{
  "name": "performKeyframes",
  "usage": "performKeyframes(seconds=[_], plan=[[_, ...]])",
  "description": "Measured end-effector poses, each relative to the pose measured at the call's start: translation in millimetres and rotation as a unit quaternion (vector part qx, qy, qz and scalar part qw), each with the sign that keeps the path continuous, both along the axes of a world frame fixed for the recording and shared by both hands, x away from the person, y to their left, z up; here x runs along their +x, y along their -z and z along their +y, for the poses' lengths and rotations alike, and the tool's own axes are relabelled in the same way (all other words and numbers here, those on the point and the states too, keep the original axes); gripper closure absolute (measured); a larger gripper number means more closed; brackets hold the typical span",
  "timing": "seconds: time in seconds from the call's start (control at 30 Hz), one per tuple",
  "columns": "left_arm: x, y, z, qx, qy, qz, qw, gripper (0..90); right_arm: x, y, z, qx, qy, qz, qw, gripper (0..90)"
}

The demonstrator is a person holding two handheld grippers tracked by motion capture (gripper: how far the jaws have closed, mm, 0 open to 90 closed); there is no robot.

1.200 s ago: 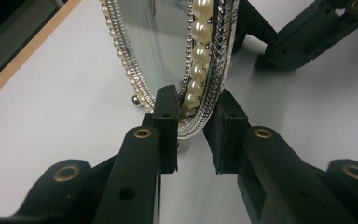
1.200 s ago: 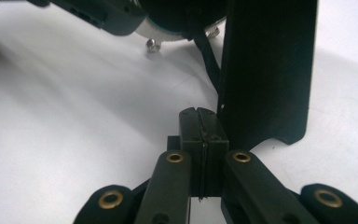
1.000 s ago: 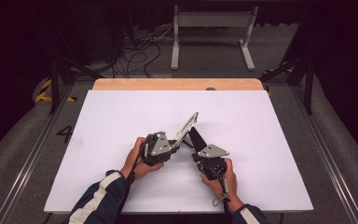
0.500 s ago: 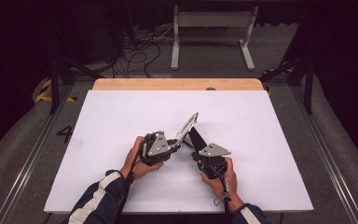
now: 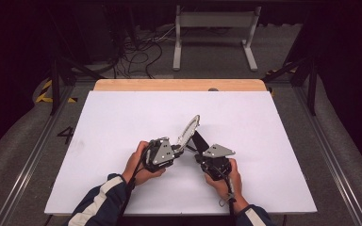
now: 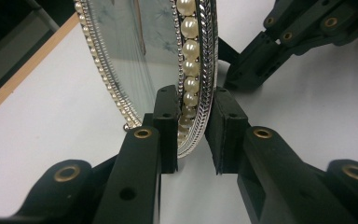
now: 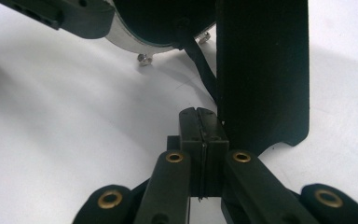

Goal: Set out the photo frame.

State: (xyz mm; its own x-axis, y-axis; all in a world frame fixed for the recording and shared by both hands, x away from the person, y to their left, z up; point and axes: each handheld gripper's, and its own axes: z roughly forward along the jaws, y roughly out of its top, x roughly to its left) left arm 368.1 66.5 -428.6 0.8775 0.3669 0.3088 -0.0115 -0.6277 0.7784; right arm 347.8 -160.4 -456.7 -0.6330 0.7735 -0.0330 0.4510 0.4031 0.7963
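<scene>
An oval picture frame with a silver, pearl-studded rim stands tilted on the white table, propped by its black back stand. My left gripper is shut on the frame's lower rim, one jaw on the glass side and one on the back; from above it comes in from the left. My right gripper is shut with nothing visible between its jaws, its tips resting just beside the stand's foot behind the frame. A thin black cord links stand and frame.
The white sheet covers the table, with a wooden strip along its far edge. A white metal stand and loose cables lie on the floor beyond. Metal rails run along both sides.
</scene>
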Motion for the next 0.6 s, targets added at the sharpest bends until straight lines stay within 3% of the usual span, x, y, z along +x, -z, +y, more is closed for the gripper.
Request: performKeyframes(seconds=[0.6], plan=[[-0.3,2.1,-2.9,-0.01,0.002,0.009,0.9999,73.4,6.9,-1.0,-15.0,-0.011,-0.011,0.026,0.9995,90.0]])
